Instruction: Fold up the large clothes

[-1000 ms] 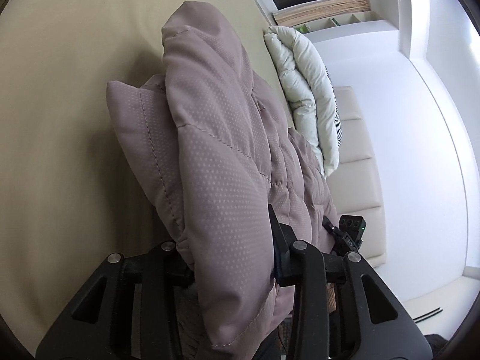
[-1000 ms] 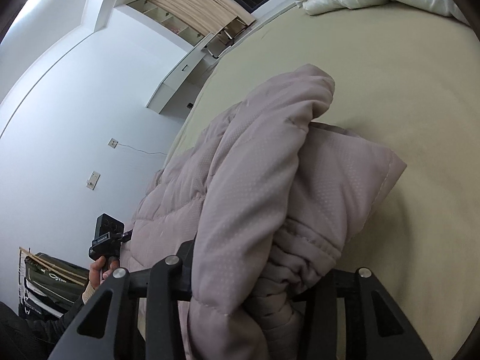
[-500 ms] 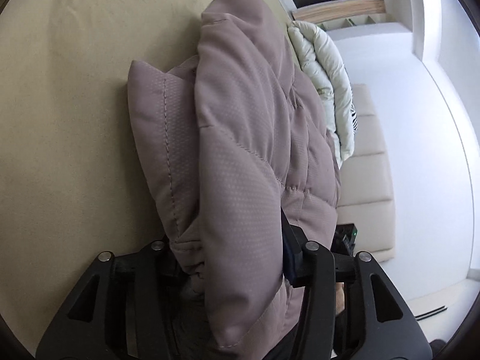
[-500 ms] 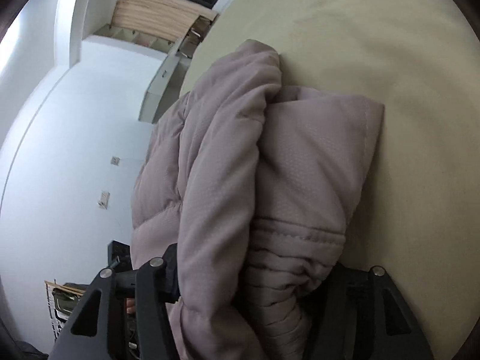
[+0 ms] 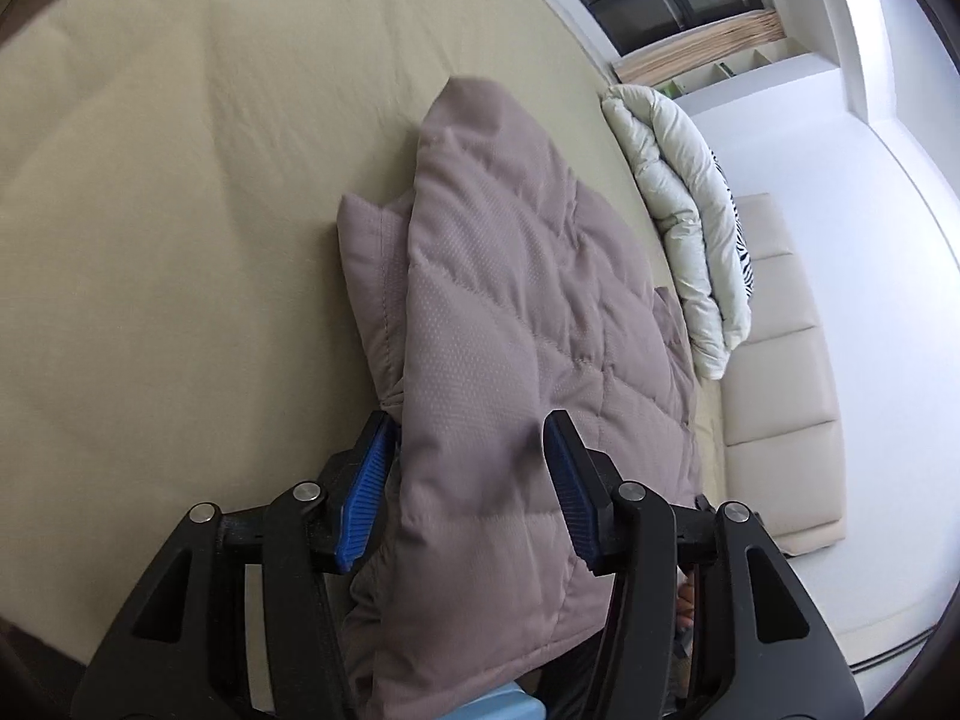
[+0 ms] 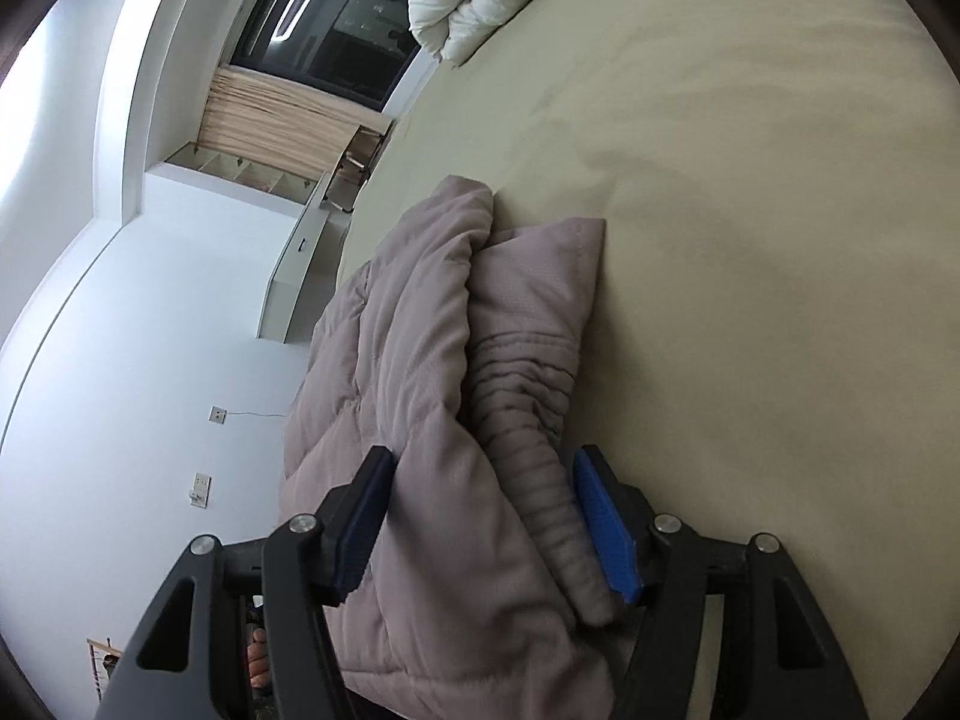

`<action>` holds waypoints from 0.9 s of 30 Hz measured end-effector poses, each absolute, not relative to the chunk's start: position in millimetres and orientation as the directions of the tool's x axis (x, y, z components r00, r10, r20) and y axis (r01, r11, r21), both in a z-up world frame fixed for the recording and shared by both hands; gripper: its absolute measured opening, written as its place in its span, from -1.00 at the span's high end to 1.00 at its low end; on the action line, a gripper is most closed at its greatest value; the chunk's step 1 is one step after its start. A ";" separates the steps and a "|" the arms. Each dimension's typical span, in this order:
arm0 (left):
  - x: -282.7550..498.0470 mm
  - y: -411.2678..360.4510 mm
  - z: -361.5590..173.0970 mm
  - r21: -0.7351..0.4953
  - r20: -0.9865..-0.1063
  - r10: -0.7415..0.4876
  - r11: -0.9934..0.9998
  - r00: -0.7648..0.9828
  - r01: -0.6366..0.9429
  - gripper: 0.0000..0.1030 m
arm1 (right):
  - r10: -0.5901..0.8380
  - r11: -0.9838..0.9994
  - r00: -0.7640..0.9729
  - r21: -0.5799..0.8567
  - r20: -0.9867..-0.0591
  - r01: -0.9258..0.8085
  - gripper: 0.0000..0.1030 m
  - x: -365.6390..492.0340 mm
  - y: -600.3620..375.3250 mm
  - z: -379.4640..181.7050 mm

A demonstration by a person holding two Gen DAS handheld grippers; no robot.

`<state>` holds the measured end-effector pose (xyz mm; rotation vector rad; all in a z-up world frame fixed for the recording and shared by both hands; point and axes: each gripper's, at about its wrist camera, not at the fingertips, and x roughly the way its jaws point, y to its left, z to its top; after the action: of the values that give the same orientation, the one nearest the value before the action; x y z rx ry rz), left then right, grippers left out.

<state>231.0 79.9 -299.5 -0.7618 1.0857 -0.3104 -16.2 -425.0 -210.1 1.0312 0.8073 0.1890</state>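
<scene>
A mauve quilted puffer jacket lies folded in layers on the beige bed. In the left wrist view my left gripper is open, its blue-padded fingers spread on either side of the jacket's near edge. In the right wrist view the jacket shows its ribbed cuff folded beside the body. My right gripper is open too, fingers straddling the jacket's near end without pinching it.
A rolled white duvet and a zebra-striped pillow lie at the bed's far side by a cream padded headboard. A window, wooden blind and white cabinet stand beyond the bed edge.
Both grippers were shut on the jacket and carried it forward onto the bed; now both have opened and let go, and the jacket rests on the sheet.
</scene>
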 end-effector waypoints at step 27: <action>0.2 -20.7 -33.2 0.217 -0.255 0.189 0.967 0.948 -0.134 -1.00 | -0.112 0.970 0.870 0.138 -0.480 0.201 -1.00 -98.9 -315.5 -24.9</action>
<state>0.2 -20.7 -33.2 0.1989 0.2783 0.1652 -98.9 -315.5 -24.9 0.1863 0.4888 -0.1644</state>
